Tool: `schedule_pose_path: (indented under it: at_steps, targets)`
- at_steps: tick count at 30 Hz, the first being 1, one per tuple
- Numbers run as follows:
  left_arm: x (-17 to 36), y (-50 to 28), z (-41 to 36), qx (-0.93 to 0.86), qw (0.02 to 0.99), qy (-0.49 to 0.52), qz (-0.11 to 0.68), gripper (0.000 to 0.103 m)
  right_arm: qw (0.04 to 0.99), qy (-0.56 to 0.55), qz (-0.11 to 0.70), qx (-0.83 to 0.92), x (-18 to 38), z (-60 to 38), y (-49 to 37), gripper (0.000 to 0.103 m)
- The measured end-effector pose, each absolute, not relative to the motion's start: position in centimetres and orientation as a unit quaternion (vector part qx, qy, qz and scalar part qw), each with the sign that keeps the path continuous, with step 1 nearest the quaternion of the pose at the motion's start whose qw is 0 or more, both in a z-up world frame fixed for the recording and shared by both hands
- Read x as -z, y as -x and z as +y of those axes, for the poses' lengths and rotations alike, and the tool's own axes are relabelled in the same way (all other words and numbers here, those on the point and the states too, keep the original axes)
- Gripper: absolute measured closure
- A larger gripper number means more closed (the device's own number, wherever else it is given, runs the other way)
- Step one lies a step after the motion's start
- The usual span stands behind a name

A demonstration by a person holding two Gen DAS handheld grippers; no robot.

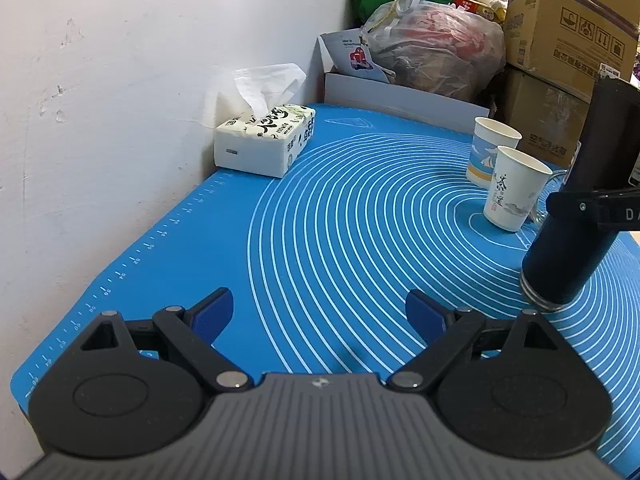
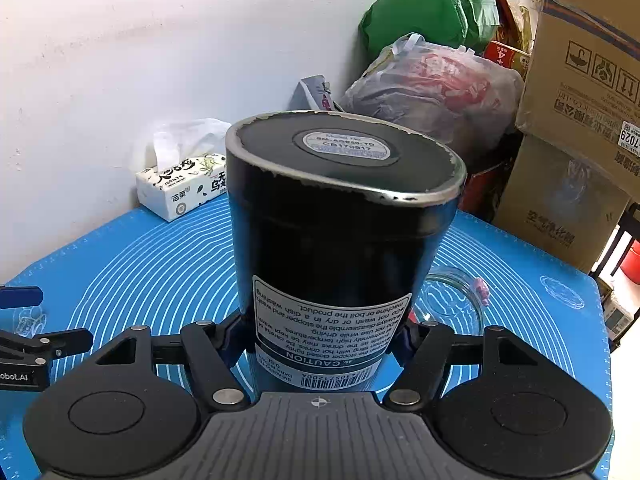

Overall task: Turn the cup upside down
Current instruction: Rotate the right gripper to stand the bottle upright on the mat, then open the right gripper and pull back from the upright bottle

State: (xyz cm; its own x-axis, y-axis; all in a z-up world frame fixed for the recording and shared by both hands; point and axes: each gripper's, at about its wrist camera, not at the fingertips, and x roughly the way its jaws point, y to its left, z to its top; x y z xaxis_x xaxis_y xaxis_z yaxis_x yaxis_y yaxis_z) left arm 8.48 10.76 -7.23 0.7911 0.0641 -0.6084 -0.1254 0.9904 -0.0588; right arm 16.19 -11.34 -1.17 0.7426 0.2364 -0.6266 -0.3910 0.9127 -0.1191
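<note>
A black insulated cup (image 2: 340,240) stands upside down, its labelled base up and its caution label inverted. My right gripper (image 2: 318,340) is shut on its lower body. In the left wrist view the same cup (image 1: 568,256) leans at the right with its silver rim down at the blue mat (image 1: 320,220), and the right gripper (image 1: 592,204) clamps it. My left gripper (image 1: 320,316) is open and empty, low over the mat's near left part.
Two paper cups (image 1: 514,188) stand upright behind the black cup. A tissue box (image 1: 264,140) sits by the white wall. A clear glass dish (image 2: 452,300) lies right of the cup. Bags and cardboard boxes (image 1: 568,28) crowd the back right.
</note>
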Motion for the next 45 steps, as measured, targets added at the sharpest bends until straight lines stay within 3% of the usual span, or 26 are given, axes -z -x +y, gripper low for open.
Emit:
schedule_pose_path:
  at_steps: [5,9,11,17,28,45]
  targets:
    - [6.5,-8.1,10.5,-0.053,0.945,0.051,0.32,0.01,0.933,0.112,0.305,-0.154,0.9,-11.6,-15.5,0.021]
    - [5.6,-7.5,10.0,-0.045,0.944,0.053,0.321,0.01,0.94,0.094,0.297,-0.141,0.3,-12.1,-14.1,0.002]
    - [4.8,-6.9,9.5,-0.042,0.946,0.051,0.318,0.01,0.943,0.081,0.292,-0.135,-0.4,-12.8,-12.6,0.0]
    - [2.1,-4.1,6.8,-0.006,0.951,0.028,0.308,0.01,0.952,0.017,0.291,-0.092,-2.6,-15.7,-5.7,0.0]
    - [-0.6,3.0,3.2,0.029,0.955,-0.009,0.295,0.006,0.96,0.005,0.281,-0.008,-4.3,-17.5,5.2,0.0]
    - [-0.5,8.2,1.9,0.057,0.949,-0.057,0.303,0.006,0.961,0.011,0.277,0.012,-3.5,-16.8,11.3,0.0]
